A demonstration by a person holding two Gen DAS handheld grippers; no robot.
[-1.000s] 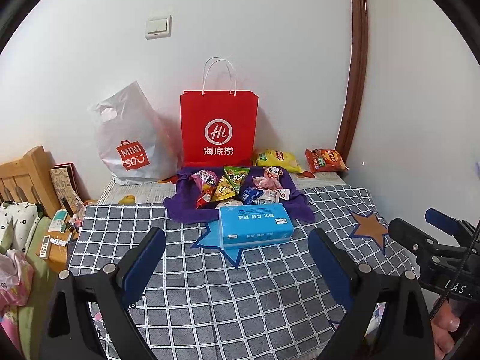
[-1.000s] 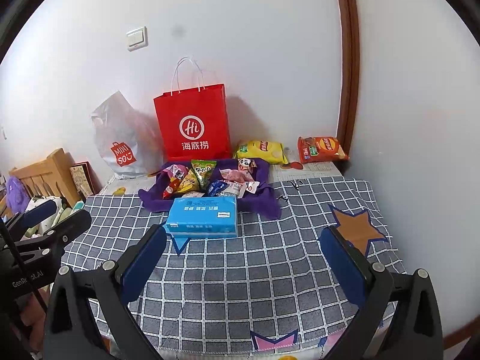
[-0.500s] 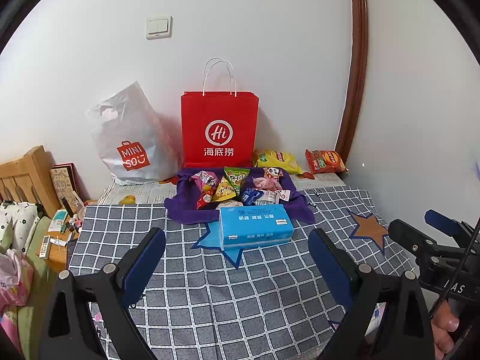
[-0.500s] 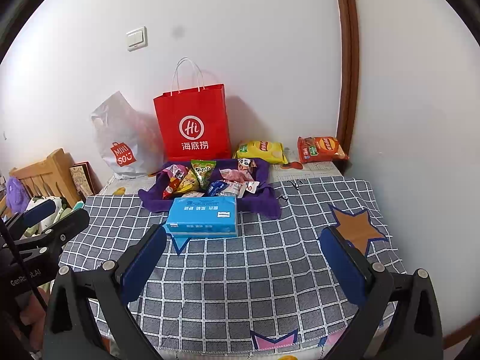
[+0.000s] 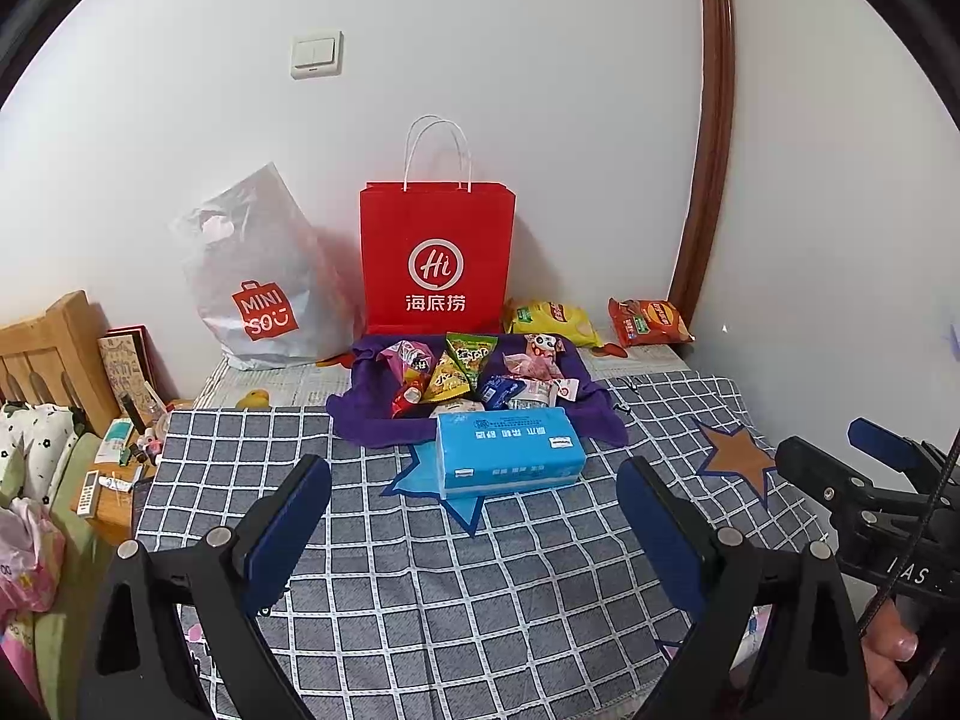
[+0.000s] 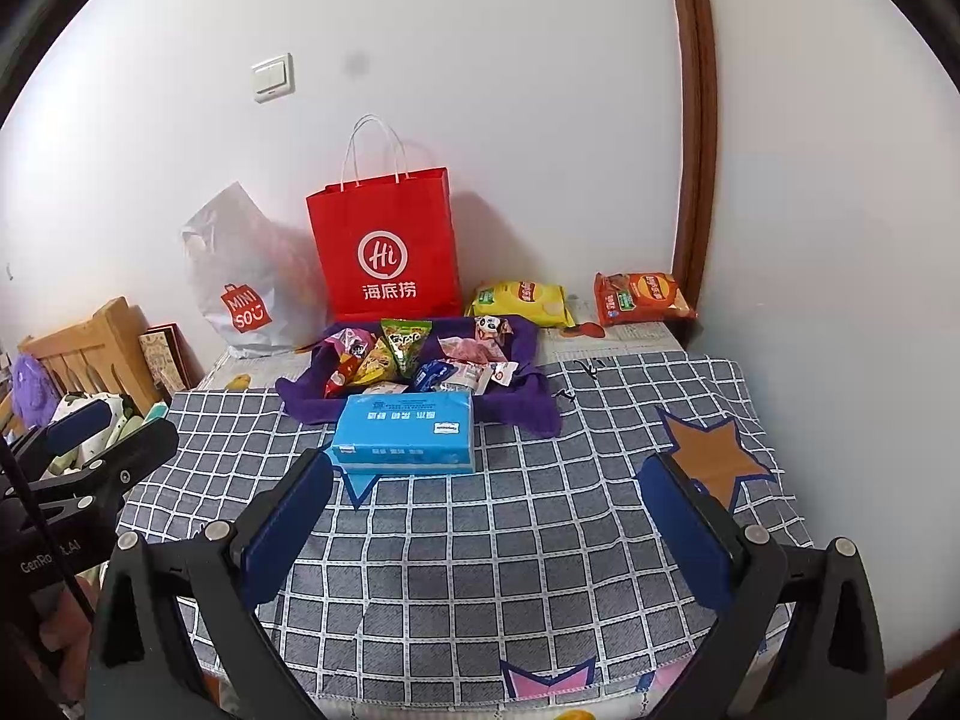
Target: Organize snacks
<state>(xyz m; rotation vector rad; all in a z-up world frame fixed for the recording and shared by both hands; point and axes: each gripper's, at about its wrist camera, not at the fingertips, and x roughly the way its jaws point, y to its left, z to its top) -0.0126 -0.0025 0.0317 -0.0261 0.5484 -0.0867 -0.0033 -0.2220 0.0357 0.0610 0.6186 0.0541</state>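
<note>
Several small snack packets lie heaped on a purple cloth at the back of the checked table. A yellow chip bag and an orange chip bag lie by the wall. A red paper bag stands upright behind the heap. My left gripper and my right gripper both hover open over the near table, well short of the snacks, with nothing between their fingers.
A blue tissue pack lies in front of the cloth. A white plastic bag leans on the wall at left. A wooden headboard and a cluttered bedside stand flank the table's left edge.
</note>
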